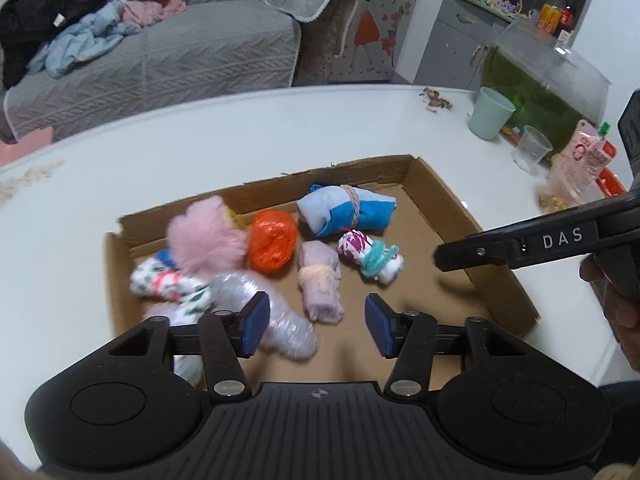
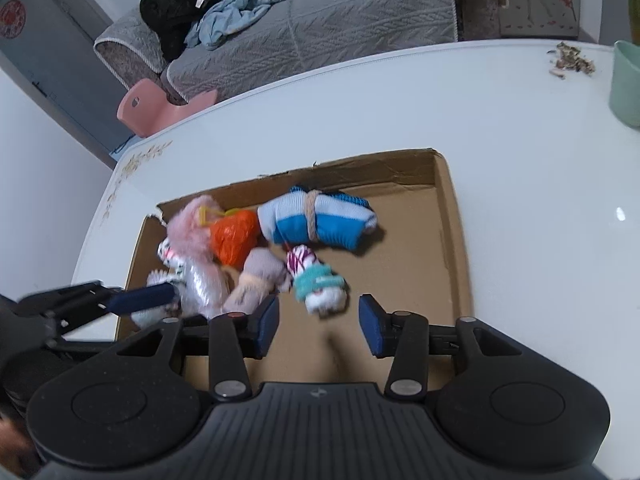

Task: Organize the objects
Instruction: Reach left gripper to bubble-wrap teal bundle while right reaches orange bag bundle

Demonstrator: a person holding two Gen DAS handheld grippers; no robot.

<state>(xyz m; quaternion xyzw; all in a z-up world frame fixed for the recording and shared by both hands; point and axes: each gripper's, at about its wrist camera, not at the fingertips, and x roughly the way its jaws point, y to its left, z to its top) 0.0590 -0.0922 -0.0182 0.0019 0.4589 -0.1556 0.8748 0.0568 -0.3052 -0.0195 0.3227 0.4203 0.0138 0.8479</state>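
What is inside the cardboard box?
Inside the box: blue roll, orange bag, pink fluff, pink roll, teal-tied roll, floral roll, clear wrap. Things beneath them are hidden.

One shallow brown cardboard tray (image 1: 452, 200) sits on the white worktop (image 1: 200, 140). In it lie four tied rolls of cloth: one blue-and-white (image 1: 344, 210), one pale pink (image 1: 320, 284), one white-and-magenta with a teal tie (image 1: 370, 256), one white floral (image 1: 160, 282). Also inside: one orange plastic bundle (image 1: 272, 246), one fluffy pink pompom (image 1: 206, 236), one clear plastic bundle (image 1: 256, 292). Two cups stand beyond the tray: one mint green (image 1: 490, 114), one clear (image 1: 532, 148).
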